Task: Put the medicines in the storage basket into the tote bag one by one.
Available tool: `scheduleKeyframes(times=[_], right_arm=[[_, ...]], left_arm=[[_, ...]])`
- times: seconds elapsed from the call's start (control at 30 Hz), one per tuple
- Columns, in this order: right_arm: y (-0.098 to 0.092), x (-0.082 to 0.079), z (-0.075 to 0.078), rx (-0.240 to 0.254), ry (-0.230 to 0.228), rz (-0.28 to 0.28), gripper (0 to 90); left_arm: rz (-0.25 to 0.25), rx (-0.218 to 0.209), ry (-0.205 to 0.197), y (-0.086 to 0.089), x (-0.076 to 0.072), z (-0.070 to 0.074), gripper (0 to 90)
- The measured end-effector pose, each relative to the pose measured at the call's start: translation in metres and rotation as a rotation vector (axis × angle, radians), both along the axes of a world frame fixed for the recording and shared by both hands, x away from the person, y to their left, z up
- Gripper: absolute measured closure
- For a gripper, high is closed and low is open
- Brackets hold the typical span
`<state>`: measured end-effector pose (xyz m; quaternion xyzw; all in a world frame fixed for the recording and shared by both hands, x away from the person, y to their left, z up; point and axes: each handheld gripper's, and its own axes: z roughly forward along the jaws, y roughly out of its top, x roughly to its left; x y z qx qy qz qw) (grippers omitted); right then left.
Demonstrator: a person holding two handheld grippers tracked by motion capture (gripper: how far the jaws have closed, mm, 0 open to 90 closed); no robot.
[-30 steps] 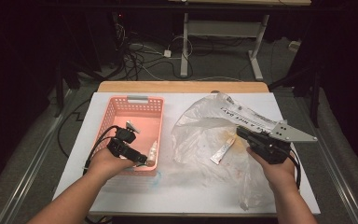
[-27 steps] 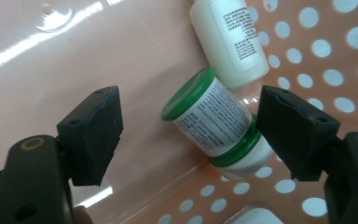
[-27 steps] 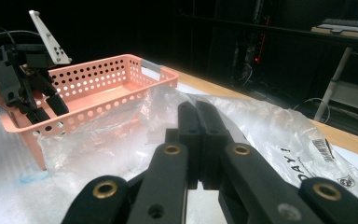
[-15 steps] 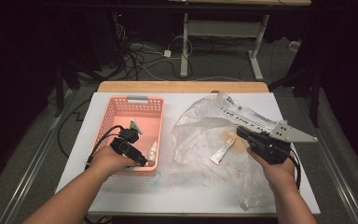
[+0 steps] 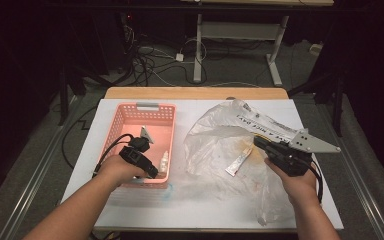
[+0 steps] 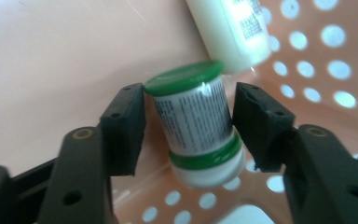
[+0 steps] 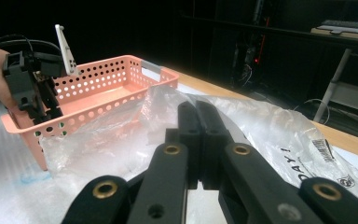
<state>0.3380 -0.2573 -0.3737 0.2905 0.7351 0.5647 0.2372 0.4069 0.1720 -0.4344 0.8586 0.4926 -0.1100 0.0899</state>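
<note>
The tabletop point(image 5: 200, 200) fills the lower middle of the high view, a white sheet over a wooden board whose bare light-brown edge shows along the far side, toward the upper centre of the frame. A faint bluish smear marks the white surface just below the basket. Left of centre a pink perforated basket point(image 5: 152, 116) with a grey handle on its far rim stands on the tabletop. Right of centre a crumpled clear plastic bag point(image 5: 215, 140) with black lettering lies spread on it, reaching toward the lower right edge. The basket and the bag lie near each other, not touching.
</note>
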Motion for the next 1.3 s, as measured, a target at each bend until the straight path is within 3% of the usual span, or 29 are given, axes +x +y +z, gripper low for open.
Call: scheduleKeyframes(times=[0.07,0.33,0.5,0.67,0.77,0.93,1.13,1.3], right_arm=[[0.0,0.0,0.0,0.001,0.001,-0.001,90.0],[0.0,0.001,0.0,-0.004,-0.004,0.002,90.0],[-0.001,0.0,0.0,0.0,-0.002,-0.004,90.0],[-0.001,0.0,0.0,0.0,-0.003,-0.002,90.0],[-0.001,0.0,0.0,0.001,0.0,-0.002,90.0],[-0.001,0.0,-0.001,-0.001,-0.002,-0.002,90.0],[-0.001,0.0,-0.001,-0.004,-0.001,0.0,90.0],[0.0,0.0,-0.002,-0.003,0.004,-0.001,90.0]], left_arm=[[-0.008,0.028,-0.005,-0.002,0.0,-0.001,48.6],[-0.025,0.055,-0.047,-0.004,-0.003,-0.001,53.8],[-0.027,0.054,-0.107,-0.004,-0.009,0.002,54.0],[-0.011,0.027,-0.182,-0.001,-0.015,0.007,54.0],[-0.002,-0.013,-0.231,0.002,-0.019,0.01,54.1],[0.007,-0.06,-0.337,0.007,-0.029,0.015,54.1],[-0.023,-0.095,-0.442,0.006,-0.045,0.017,54.1],[-0.012,-0.143,-0.511,0.008,-0.054,0.018,54.1]])
